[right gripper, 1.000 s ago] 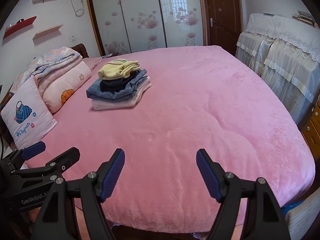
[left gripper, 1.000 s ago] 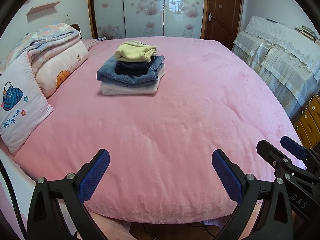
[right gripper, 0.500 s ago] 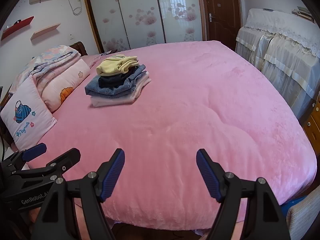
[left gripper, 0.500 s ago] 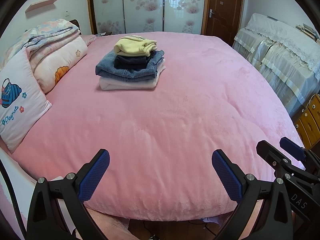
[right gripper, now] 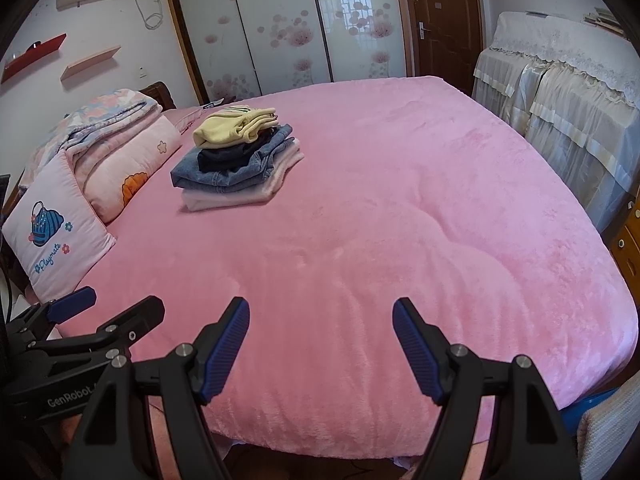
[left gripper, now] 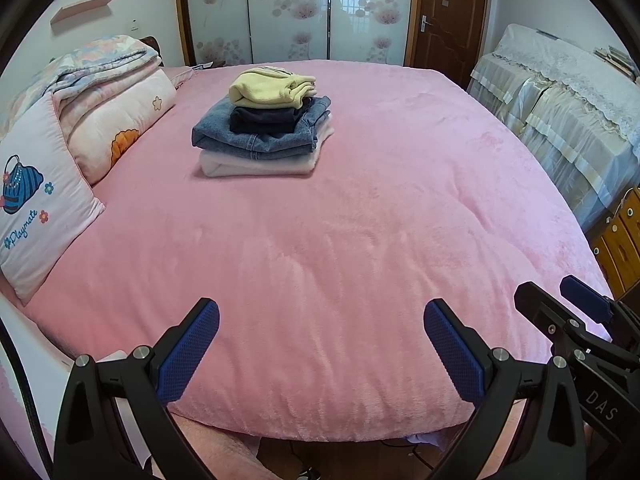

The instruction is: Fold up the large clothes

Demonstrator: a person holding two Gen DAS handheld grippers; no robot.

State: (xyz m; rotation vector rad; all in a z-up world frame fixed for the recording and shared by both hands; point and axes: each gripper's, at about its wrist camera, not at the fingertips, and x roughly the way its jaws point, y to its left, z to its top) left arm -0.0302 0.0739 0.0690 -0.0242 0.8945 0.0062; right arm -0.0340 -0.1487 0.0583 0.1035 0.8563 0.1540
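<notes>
Currently, a bed covered by a pink fleece blanket [left gripper: 360, 240] is seen from its near edge in both wrist views. Both claws are held at that near edge, above the blanket, and nothing is gripped by either. The left claw [left gripper: 322, 344] is spread wide, its blue ribbed pads [left gripper: 188, 354] well apart. The right claw [right gripper: 321, 350] is likewise spread wide, with bare blanket seen between its fingers. In the left wrist view the right claw is glimpsed at the far right edge; in the right wrist view the left claw [right gripper: 80, 320] is glimpsed at the lower left.

A stack of folded clothes [left gripper: 264, 132] is placed on the far left part of the bed, well apart from both claws. From bottom to top it is made up of a pale pink garment [left gripper: 256, 164], blue jeans [left gripper: 256, 138], a dark garment [left gripper: 260, 120] and a pale yellow garment [left gripper: 268, 88].

Along the left side, a white pillow [left gripper: 36, 216] printed with a blue handbag is propped against a rolled quilt [left gripper: 112, 120]. Beyond the bed, sliding wardrobe doors [left gripper: 292, 12] with a flower pattern and a brown door [left gripper: 450, 20] are seen. To the right, furniture draped in lace cloth [left gripper: 568, 112] is lined up beside the bed.
</notes>
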